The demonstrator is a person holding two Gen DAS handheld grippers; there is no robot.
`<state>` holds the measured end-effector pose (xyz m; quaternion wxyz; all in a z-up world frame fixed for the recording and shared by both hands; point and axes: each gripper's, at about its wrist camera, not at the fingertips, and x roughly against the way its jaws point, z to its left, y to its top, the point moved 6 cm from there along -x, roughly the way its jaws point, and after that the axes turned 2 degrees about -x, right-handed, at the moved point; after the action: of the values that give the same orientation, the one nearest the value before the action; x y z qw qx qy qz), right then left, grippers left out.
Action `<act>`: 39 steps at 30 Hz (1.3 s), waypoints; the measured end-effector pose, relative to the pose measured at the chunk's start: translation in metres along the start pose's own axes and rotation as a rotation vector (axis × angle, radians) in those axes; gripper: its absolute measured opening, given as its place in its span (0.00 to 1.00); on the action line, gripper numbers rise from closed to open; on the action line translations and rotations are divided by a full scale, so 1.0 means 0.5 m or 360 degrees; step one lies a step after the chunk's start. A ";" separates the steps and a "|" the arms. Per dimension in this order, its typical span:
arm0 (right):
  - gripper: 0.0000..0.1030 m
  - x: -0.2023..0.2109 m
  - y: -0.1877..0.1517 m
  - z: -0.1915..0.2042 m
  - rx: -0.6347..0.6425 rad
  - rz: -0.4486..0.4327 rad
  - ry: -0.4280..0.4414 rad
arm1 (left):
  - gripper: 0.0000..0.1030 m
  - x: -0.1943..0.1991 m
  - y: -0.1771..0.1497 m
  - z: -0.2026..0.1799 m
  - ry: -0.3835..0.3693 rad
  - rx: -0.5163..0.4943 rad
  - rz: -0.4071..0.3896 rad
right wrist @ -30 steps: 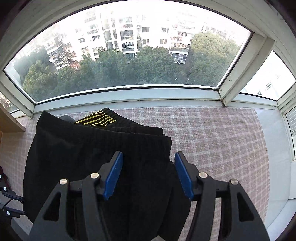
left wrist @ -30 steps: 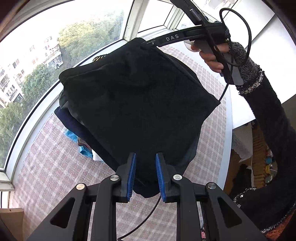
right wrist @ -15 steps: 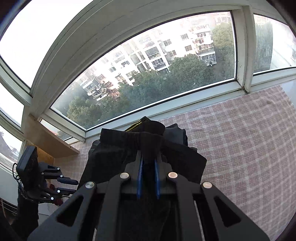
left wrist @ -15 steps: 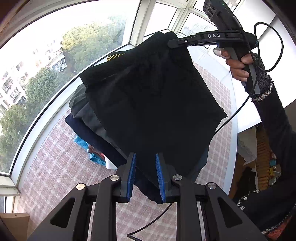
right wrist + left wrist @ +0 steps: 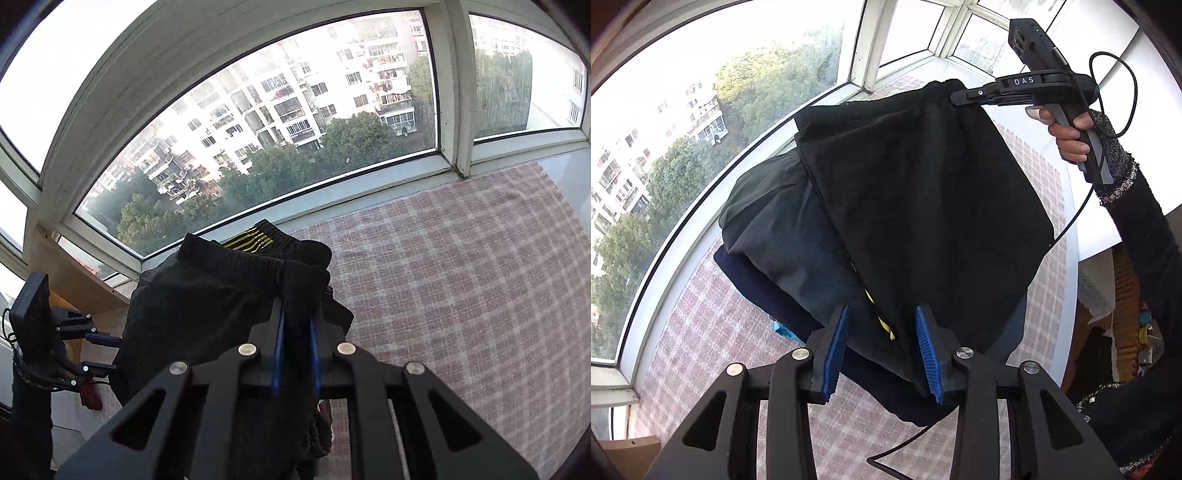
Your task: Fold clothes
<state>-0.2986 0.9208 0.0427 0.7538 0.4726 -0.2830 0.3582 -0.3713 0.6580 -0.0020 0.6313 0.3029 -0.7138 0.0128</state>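
Observation:
A folded black garment (image 5: pixel 923 206) hangs in the air over a pile of dark clothes (image 5: pixel 783 236). My right gripper (image 5: pixel 295 354) is shut on the garment's ribbed waistband (image 5: pixel 258 273); it shows in the left wrist view (image 5: pixel 964 98) at the garment's top corner. My left gripper (image 5: pixel 882 350) is open just under the garment's lower edge, its blue pads (image 5: pixel 834 350) apart with cloth between them but not pinched. A yellow-striped band (image 5: pixel 251 238) shows behind the waistband.
A pink checked cloth (image 5: pixel 461 266) covers the sill surface under the window (image 5: pixel 295 110). A blue item (image 5: pixel 783 328) peeks from under the pile. A black cable (image 5: pixel 905 443) hangs below. The left gripper shows in the right wrist view (image 5: pixel 74 343).
The right gripper shut on the waistband and lifted the garment up and right. The left gripper's pads opened wider and the pile underneath came into view.

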 end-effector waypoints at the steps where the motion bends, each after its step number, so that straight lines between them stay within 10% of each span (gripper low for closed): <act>1: 0.11 0.009 -0.006 0.015 0.0040 0.0000 0.0030 | 0.35 0.001 0.003 0.006 0.0001 0.0004 -0.0004; 19: 0.11 0.061 -0.075 0.012 0.0150 0.0093 0.0116 | 0.46 -0.040 0.227 0.077 0.0093 -0.0109 -0.0111; 21: 0.11 0.058 -0.072 0.003 0.0149 0.0085 0.0110 | 0.39 -0.048 0.245 0.074 0.0091 -0.0131 -0.0119; 23: 0.11 0.054 -0.064 -0.013 0.0115 0.0075 0.0105 | 0.12 -0.056 0.263 0.071 0.0089 -0.0152 -0.0127; 31: 0.40 0.013 -0.041 -0.061 0.0010 0.0111 0.0137 | 0.08 -0.072 0.324 0.056 0.0129 -0.0252 -0.0128; 33: 0.38 -0.001 -0.043 -0.060 0.0001 0.0106 0.0148 | 0.08 -0.071 0.345 0.046 0.0170 -0.0313 -0.0111; 35: 0.14 -0.003 -0.043 -0.061 0.0011 0.0088 0.0106 | 0.08 -0.071 0.379 0.036 0.0173 -0.0342 -0.0127; 39: 0.12 0.007 -0.040 -0.076 -0.0033 0.0061 0.0117 | 0.08 -0.086 0.441 0.014 0.0156 -0.0388 -0.0137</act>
<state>-0.2770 0.9505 0.0201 0.7615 0.4459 -0.2678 0.3867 -0.4756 0.8532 0.0376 0.6975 0.2533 -0.6647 -0.0864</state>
